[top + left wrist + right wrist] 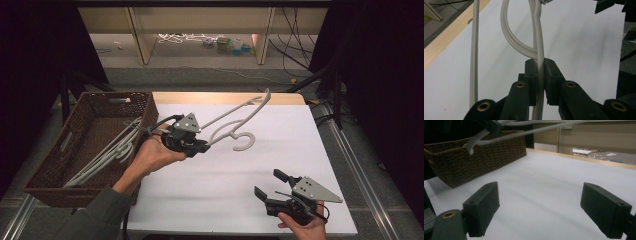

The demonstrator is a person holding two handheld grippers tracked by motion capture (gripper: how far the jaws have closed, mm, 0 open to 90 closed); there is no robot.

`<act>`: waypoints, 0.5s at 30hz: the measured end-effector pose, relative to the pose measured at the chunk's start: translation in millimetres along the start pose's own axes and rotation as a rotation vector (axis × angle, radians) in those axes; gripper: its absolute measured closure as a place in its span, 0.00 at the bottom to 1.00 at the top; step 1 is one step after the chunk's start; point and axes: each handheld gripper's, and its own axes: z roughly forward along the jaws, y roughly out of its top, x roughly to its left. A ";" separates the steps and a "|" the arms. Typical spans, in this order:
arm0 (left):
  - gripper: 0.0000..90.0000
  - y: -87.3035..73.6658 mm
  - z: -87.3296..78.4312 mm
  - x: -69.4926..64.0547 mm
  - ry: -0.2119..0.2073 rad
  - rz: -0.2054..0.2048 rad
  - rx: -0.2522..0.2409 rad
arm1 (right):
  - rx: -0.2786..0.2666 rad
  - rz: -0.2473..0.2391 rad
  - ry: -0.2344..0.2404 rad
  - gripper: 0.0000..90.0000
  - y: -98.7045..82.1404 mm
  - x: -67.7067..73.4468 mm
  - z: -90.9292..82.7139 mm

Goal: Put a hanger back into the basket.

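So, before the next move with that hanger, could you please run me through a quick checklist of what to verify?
1. Left gripper shut on the grey hanger: ok, fingers clamp a bar of it.
2. Hanger lifted off the white table: ok, judging by the right gripper view.
3. Hanger free of the wicker basket: ok.
4. Right gripper open and empty: ok.
5. Remaining hangers settled in the basket: ok.
6. Grip firm enough not to slip: cannot tell.
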 end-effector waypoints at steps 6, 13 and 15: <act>0.91 7.3 -27.5 3.3 0.025 0.014 -0.017 | -0.001 0.005 0.008 0.18 -0.1 0.2 0.4; 0.91 11.4 -57.4 11.8 0.096 0.040 0.020 | -0.005 0.002 0.009 0.18 -0.5 -0.2 1.8; 0.91 9.6 -66.7 16.0 0.112 0.034 0.027 | -0.011 0.007 0.009 0.18 -1.2 0.3 2.3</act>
